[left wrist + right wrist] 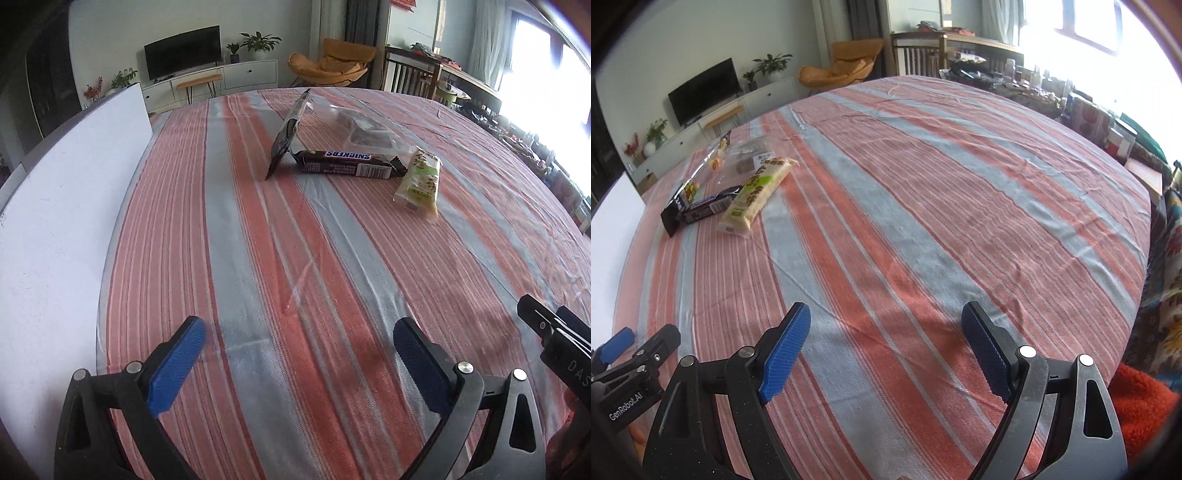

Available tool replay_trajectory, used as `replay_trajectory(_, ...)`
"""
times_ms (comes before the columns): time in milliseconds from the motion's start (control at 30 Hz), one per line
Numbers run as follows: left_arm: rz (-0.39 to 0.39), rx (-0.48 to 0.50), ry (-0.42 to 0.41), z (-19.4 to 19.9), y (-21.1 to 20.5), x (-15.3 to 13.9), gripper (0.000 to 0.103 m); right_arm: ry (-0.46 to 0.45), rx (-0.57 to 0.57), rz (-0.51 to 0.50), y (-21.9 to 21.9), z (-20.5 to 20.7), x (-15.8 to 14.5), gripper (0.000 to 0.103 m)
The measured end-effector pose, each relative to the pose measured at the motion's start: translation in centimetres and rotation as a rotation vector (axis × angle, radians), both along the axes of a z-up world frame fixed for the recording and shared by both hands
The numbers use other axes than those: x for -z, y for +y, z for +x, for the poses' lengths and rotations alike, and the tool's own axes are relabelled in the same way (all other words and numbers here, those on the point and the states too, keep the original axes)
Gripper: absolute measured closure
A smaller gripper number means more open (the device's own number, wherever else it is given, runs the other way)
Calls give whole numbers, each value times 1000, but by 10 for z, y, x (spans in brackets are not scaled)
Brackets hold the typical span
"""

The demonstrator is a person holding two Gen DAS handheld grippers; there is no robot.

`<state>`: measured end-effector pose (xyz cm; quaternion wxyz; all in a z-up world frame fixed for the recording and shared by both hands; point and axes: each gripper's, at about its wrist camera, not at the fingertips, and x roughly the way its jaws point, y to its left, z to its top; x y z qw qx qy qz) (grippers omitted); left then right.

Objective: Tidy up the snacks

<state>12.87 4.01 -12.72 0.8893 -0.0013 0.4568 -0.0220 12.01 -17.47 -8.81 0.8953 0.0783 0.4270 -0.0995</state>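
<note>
Both sets of jaws released and empty above the striped desk — left gripper, right gripper — with Snickers bar, pale snack packet and clear bag clustered at twelve o'clock, touching.

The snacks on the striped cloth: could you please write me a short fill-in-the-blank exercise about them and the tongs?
1. The dark bar lying flat on the striped cloth bears the brand name ____.
2. The pale green-and-cream packet lies on the cloth beside the bar's ____ end, as the left wrist view shows it.
3. Both the left tongs and the right tongs hold ____.
4. The pads on the tongs are coloured ____.

Missing words: Snickers; right; nothing; blue
</note>
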Motion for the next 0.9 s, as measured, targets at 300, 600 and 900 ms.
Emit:
replay_trajectory(300, 20, 4, 6, 1, -2, 1, 0, -38, 73, -29, -14, -3, -16, 17)
replay_trajectory(600, 20, 4, 5, 1, -2, 1, 0, 16, 119, -44, -52, 31, -2, 17)
replay_trajectory(900, 21, 4, 5, 1, -2, 1, 0, 14, 116, -53, -48, 30, 0, 15)
